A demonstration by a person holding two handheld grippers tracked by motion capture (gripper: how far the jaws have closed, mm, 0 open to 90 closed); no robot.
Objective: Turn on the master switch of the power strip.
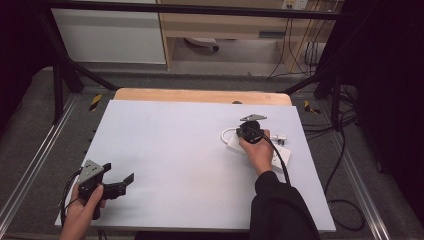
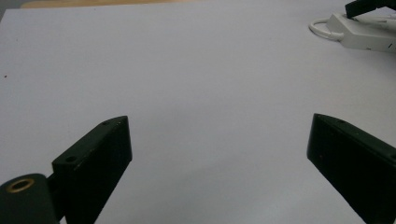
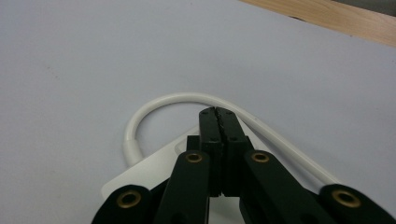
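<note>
Flat on the table, white power strip [image 1: 260, 150] – looped white cord [image 3: 154, 105], right gripper [image 3: 218, 112] clenched empty above it, left gripper [image 2: 219, 154] released.

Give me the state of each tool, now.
Left tool: open, empty, above the bare table.
Right tool: closed, nothing between its jaws, over the power strip.

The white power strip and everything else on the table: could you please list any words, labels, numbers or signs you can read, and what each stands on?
None can be read.
Power strip: plain white casing in all three views; any marking is too small or blurred to tell.
White cable: no print shows.
Right gripper, shut above the strip: black jaws, no lettering.
Left gripper, open: no lettering.
Table sheet: blank.
</note>
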